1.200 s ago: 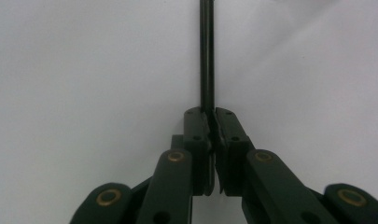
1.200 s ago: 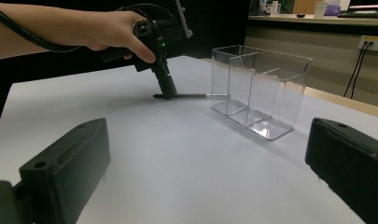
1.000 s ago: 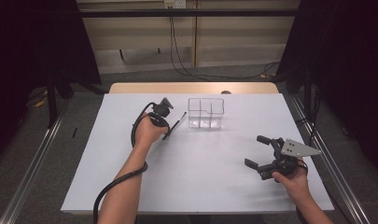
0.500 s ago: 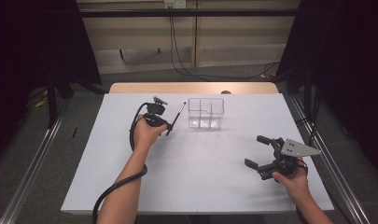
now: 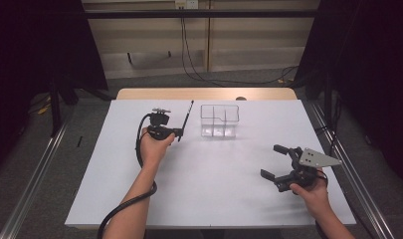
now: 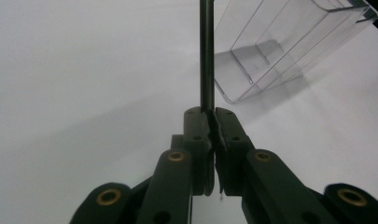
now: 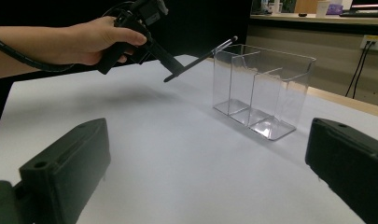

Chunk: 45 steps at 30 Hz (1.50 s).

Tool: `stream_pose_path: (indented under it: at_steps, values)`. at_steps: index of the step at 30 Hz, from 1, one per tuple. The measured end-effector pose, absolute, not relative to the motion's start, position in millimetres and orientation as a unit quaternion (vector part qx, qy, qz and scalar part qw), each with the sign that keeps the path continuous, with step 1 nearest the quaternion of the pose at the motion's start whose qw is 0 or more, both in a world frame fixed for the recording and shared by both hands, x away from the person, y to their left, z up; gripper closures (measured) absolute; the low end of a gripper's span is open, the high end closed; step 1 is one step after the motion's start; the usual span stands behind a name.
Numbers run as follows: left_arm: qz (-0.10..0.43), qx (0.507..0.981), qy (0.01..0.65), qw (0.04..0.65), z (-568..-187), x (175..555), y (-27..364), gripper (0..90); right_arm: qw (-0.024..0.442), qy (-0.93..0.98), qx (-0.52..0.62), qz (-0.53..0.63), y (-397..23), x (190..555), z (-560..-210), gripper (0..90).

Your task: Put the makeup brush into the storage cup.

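The left gripper (image 5: pixel 178 132) clamps a thin black pen (image 5: pixel 185 119), just left of the clear divided holder (image 5: pixel 219 120). Carrying is the step; next, tip it upright over a compartment. Farther right, the right gripper (image 5: pixel 277 162) gapes empty.

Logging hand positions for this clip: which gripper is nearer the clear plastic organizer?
Left. The left gripper, holding a pen, is just beside the organizer; the right gripper sits open, nearer the person.

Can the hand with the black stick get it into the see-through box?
Probably yes. The left gripper is shut on the black stick, the clear box is open-topped beside it, and nothing lies between.
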<state>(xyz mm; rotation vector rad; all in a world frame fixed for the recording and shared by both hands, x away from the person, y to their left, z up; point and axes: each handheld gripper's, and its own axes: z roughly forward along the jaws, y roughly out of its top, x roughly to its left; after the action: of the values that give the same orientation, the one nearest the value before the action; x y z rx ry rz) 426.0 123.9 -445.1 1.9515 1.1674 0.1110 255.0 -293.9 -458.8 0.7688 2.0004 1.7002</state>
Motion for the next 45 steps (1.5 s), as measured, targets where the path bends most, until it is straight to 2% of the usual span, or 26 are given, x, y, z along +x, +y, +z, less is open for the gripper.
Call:
stream_pose_path:
  at_steps: [14, 45]
  values:
    - [0.061, 0.731, 0.438, 0.519, -445, 409, 129, 84.3, 0.201, 0.717, 0.275, 0.608, -294, 255, -459, 0.0]
    - [0.032, 0.759, 0.364, 0.539, -435, 381, 113, 84.2, 0.197, 0.721, 0.273, 0.606, -291, 256, -460, 0.0]
